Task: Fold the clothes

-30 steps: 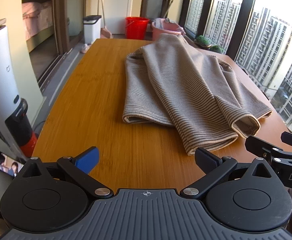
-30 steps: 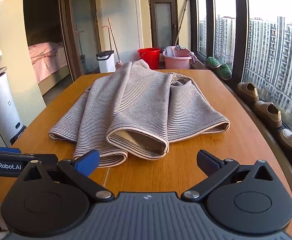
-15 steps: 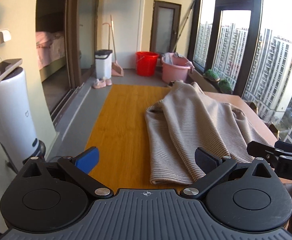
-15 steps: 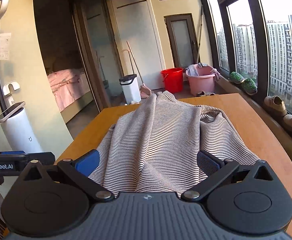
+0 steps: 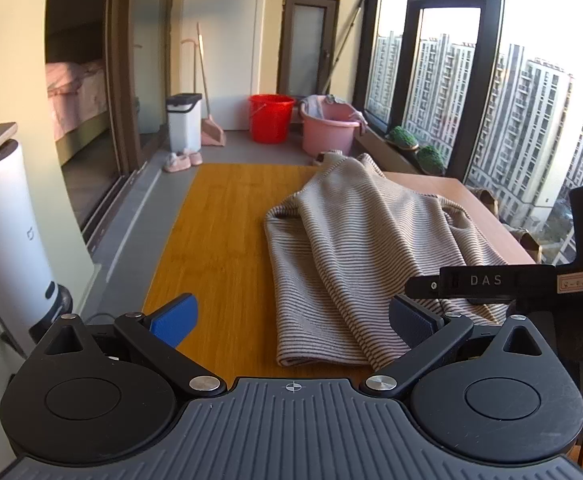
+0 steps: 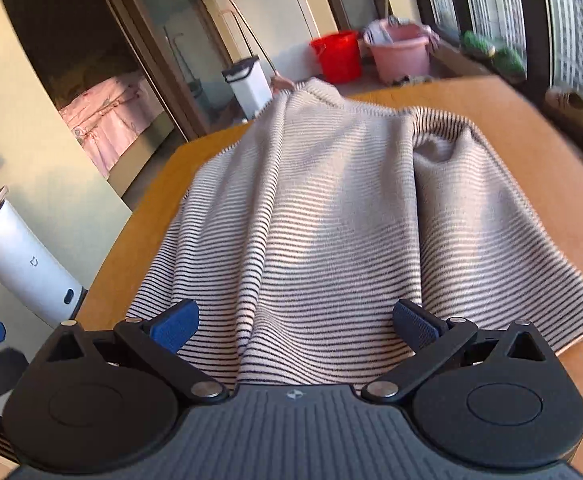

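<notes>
Striped garment (image 5: pixel 355 256) lies rumpled on the wooden surface (image 5: pixel 219 232); both grippers, left (image 5: pixel 293 320) and right (image 6: pixel 295 322), hover at its near edge, fingers spread, gripping nothing.

The left gripper (image 5: pixel 293 318) had a ribbed grey housing with a small crosshair mark, black disc-shaped hubs, black linkage arms with silver rivets, and blue pads (image 5: pixel 174 315) on its fingers. The right gripper (image 6: pixel 295 322) matched it — its side, seen from the left camera, bore white "DAS" lettering and a small label.
</notes>
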